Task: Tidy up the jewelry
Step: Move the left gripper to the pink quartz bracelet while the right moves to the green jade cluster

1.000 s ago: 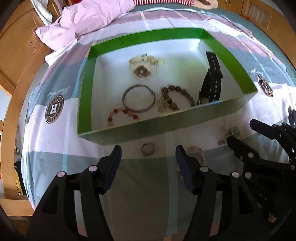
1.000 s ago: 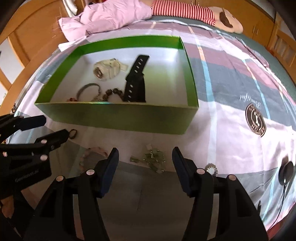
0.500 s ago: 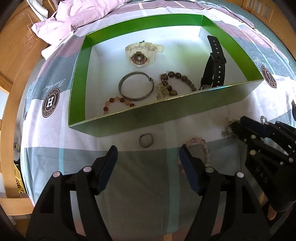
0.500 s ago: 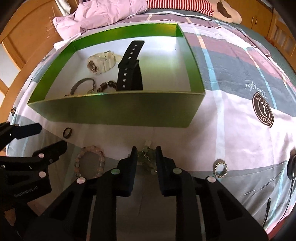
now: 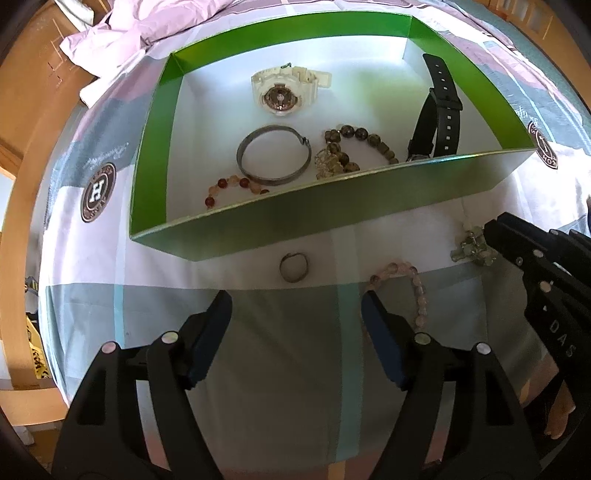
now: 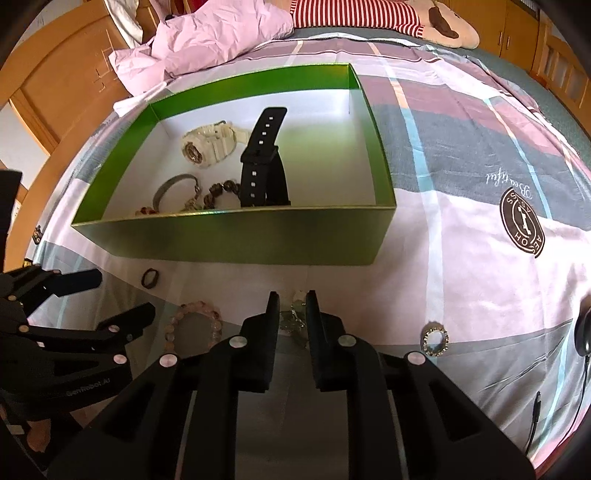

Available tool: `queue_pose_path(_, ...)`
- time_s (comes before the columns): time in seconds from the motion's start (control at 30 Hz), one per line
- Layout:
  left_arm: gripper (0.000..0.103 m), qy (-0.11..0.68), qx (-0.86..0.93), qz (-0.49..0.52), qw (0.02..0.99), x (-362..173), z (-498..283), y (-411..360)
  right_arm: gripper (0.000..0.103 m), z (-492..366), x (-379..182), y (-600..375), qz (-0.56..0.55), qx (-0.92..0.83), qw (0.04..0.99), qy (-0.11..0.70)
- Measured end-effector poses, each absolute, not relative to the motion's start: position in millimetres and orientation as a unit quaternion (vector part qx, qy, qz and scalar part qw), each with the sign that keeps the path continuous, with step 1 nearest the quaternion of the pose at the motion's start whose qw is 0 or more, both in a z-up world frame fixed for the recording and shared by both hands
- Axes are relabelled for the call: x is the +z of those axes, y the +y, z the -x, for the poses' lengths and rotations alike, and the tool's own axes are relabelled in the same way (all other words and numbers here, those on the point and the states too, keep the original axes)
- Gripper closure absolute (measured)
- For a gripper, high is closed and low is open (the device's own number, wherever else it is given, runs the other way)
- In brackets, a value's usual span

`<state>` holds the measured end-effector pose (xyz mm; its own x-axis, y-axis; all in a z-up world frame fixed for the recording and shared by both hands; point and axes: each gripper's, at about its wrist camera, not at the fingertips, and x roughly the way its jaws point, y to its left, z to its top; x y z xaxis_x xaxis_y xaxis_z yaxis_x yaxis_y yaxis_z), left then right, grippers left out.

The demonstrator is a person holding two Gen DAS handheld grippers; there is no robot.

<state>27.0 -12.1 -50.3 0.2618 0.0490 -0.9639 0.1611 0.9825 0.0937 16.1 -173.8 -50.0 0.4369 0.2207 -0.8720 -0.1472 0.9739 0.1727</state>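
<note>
Gripping: right gripper (image 6: 292, 308), its jaws pinched close on the greenish charm piece (image 6: 293, 320), which lies on the bedsheet (image 6: 461, 258) just in front of the green box (image 6: 236, 236), toward the front wall's right half.
Left gripper (image 5: 295, 310): jaws spread wide with nothing between them, hovering over the sheet in front of the box's front wall.
Green box: open-topped, white inside, sitting on the bed; every place below is told from it.
Inside, back: cream watch (image 5: 282, 92), face up, close to the rear wall.
Inside, right side: black watch (image 5: 437, 114), its strap stretched from the rear toward the front wall.
Inside, middle: metal bangle (image 5: 273, 155), lying flat.
Inside, between bangle and black watch: dark bead bracelet (image 5: 354, 147), touching a pale gold cluster at its near end.
Inside, front left: red bead bracelet (image 5: 232, 186), partly hidden by the front wall.
Outside, just in front of the front wall: small ring (image 5: 293, 266), lying flat ahead of the open left jaws.
Outside, front, right of the ring: pink bead bracelet (image 5: 406, 284), beside the left gripper's right finger.
Outside, front right, well apart from the wall: sparkly ring (image 6: 435, 338).
Beyond the rear wall: pink bedding (image 6: 207, 44), crumpled, and a striped plush toy (image 6: 369, 16).
</note>
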Motion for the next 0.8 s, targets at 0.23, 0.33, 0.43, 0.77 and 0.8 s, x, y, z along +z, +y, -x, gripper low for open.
queue_pose_path(0.23,0.028,0.637,-0.081,-0.047,0.765,-59.8,-25.3,-14.9,0.086,-14.9,-45.4,-177.7,-0.037,0.11,0.849,0.516)
queue_pose_path(0.33,0.028,0.645,-0.09,-0.033,0.758,-62.6,-26.2,-14.4,0.086,-13.8,-42.9,-180.2,-0.042,0.11,0.85,0.513)
queue_pose_path(0.43,0.028,0.653,-0.091,-0.016,0.752,-65.5,-28.6,-9.7,0.086,-13.7,-39.8,-183.6,-0.05,0.11,0.851,0.511)
queue_pose_path(0.77,0.028,0.657,-0.088,-0.008,0.749,-71.8,-32.4,-8.3,0.085,-21.4,-50.2,-193.7,-0.075,0.097,0.833,0.539)
queue_pose_path(0.8,0.028,0.656,-0.088,-0.011,0.75,-72.0,-32.0,-9.7,0.082,-22.3,-52.2,-195.6,-0.08,0.094,0.831,0.543)
